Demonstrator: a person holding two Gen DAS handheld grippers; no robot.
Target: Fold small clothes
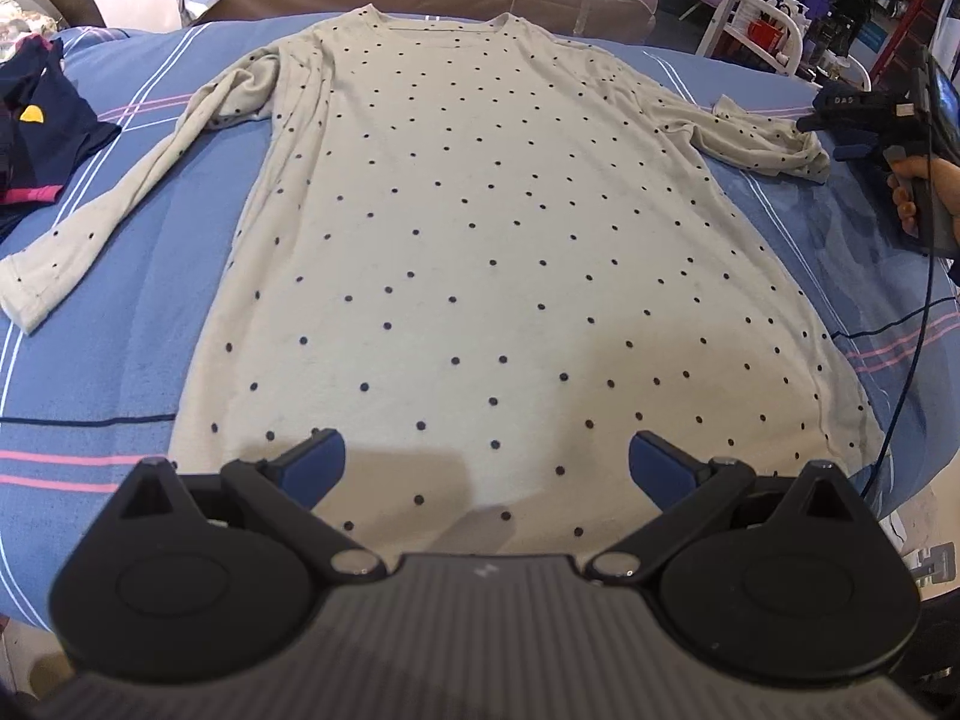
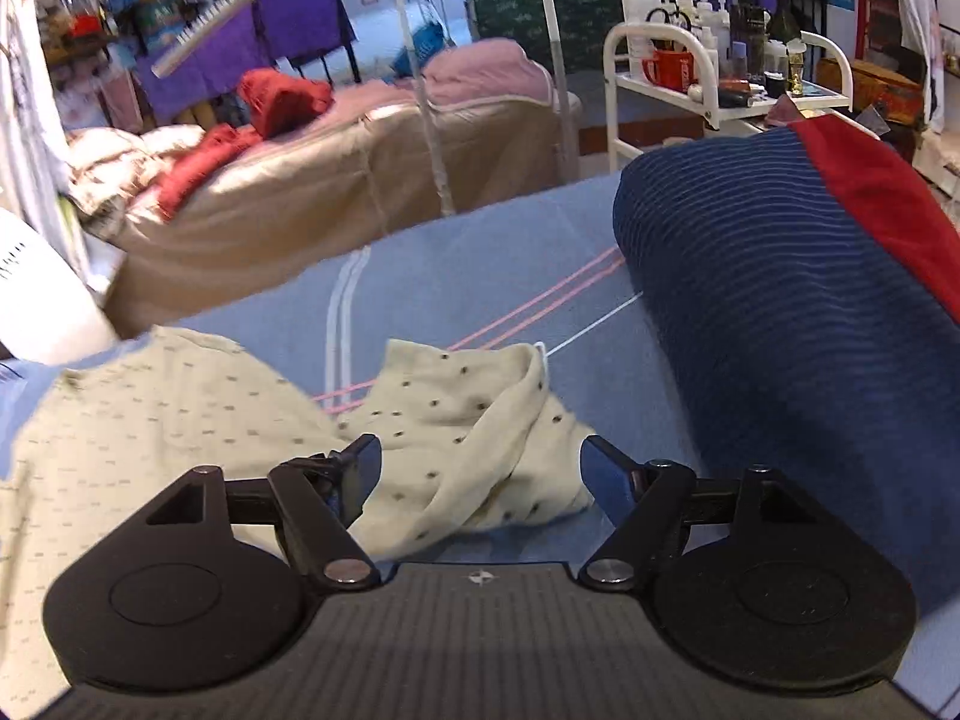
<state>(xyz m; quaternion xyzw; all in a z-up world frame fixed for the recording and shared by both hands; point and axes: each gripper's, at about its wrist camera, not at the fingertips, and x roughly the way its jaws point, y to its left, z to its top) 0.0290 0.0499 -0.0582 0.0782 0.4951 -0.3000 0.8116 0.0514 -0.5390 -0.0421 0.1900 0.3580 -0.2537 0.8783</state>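
The dotted shirt [image 1: 468, 228] lies flat and unfolded, centred on the bed [image 1: 120, 360]. The left gripper [image 1: 486, 468] and right gripper [image 2: 480, 474] are spread, empty. All folds remain.

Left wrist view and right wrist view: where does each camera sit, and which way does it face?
Left wrist: above the hem, looking along the dotted shirt; open left gripper below, right gripper and hand at the side.
Right wrist: over the crumpled sleeve, facing the striped bolster; open right gripper.
Shared: that shirt, blue sheet.
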